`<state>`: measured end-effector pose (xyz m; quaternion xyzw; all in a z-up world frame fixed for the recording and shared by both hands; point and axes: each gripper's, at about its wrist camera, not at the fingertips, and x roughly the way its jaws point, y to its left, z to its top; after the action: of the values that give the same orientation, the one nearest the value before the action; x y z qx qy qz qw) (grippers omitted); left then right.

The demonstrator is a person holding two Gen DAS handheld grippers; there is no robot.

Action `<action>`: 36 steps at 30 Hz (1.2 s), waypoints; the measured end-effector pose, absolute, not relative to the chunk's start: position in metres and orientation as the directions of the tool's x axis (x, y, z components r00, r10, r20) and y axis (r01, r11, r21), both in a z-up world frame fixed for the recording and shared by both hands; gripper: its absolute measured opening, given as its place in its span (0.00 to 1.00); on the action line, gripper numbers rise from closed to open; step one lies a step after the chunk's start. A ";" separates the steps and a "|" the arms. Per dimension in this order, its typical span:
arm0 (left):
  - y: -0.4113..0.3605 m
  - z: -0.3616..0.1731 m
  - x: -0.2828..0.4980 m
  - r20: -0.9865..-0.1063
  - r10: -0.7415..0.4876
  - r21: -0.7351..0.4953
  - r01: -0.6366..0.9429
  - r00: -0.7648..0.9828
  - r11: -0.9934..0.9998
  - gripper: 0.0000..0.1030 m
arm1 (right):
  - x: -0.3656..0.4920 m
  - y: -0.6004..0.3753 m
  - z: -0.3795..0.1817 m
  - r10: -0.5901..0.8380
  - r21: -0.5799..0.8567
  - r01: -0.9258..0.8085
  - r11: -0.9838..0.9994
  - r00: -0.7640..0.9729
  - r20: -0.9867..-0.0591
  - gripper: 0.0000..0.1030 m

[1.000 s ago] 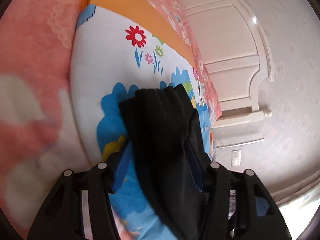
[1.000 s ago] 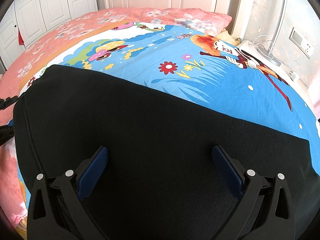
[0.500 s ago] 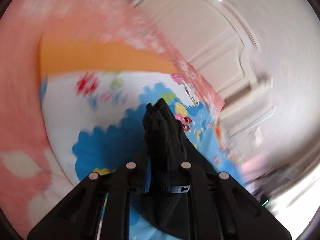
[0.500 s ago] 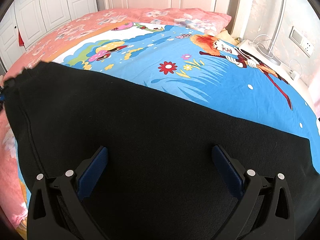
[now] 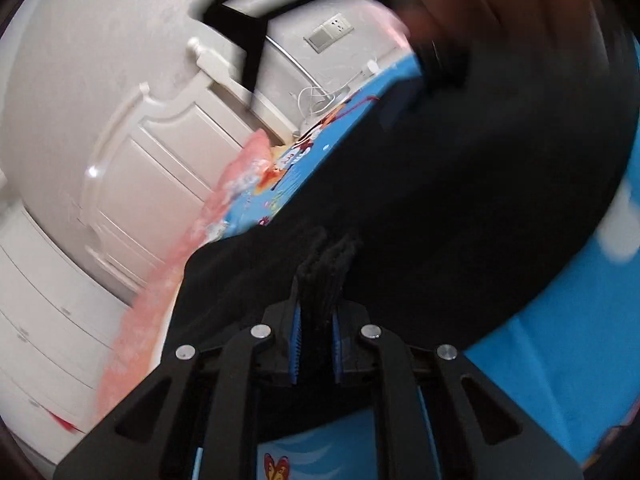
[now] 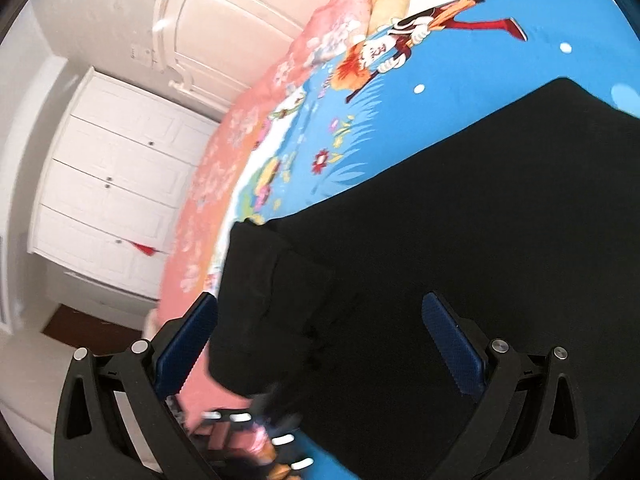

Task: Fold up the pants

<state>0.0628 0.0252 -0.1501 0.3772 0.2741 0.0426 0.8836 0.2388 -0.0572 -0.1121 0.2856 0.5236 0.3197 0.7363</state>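
Left wrist view: a bunched edge of the black pants (image 5: 460, 200) is pinched between the closed pads of the left gripper (image 5: 316, 340). One pair of pants is spread on the blue cartoon bedsheet (image 6: 440, 68). The right gripper (image 6: 320, 340) is held wide open, nothing pinched. One pink pillow (image 6: 336, 36), white wardrobe doors (image 6: 116, 176).
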 end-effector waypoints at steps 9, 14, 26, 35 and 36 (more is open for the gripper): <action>0.050 -0.116 0.057 -0.399 0.282 0.596 0.013 0.873 0.803 0.11 | 0.239 -0.017 -0.122 0.819 0.809 -0.135 0.572 0.058 -0.570 0.95; 0.047 -0.113 0.054 -0.386 0.263 0.585 0.014 0.884 0.811 0.11 | 0.243 0.026 -0.136 0.821 0.817 -0.143 0.558 -0.050 -0.569 0.95; -0.004 -0.098 0.064 -0.329 0.133 0.608 0.102 0.935 0.787 0.11 | 0.253 -0.021 -0.107 0.817 0.788 -0.230 0.572 0.072 -0.572 0.21; -0.068 -0.145 0.093 -0.447 0.059 0.609 0.255 0.892 0.751 0.11 | 0.265 -0.107 -0.159 0.786 0.778 -0.114 0.618 0.118 -0.607 0.21; -0.067 -0.145 0.093 -0.447 0.063 0.608 0.252 0.892 0.753 0.11 | 0.265 -0.110 -0.161 0.796 0.788 -0.113 0.605 0.118 -0.594 0.21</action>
<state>0.0934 -0.0667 -0.1445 0.3475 0.2261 -0.0520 0.9085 0.2651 -0.1101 -0.1608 0.2964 0.5758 0.3308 0.6864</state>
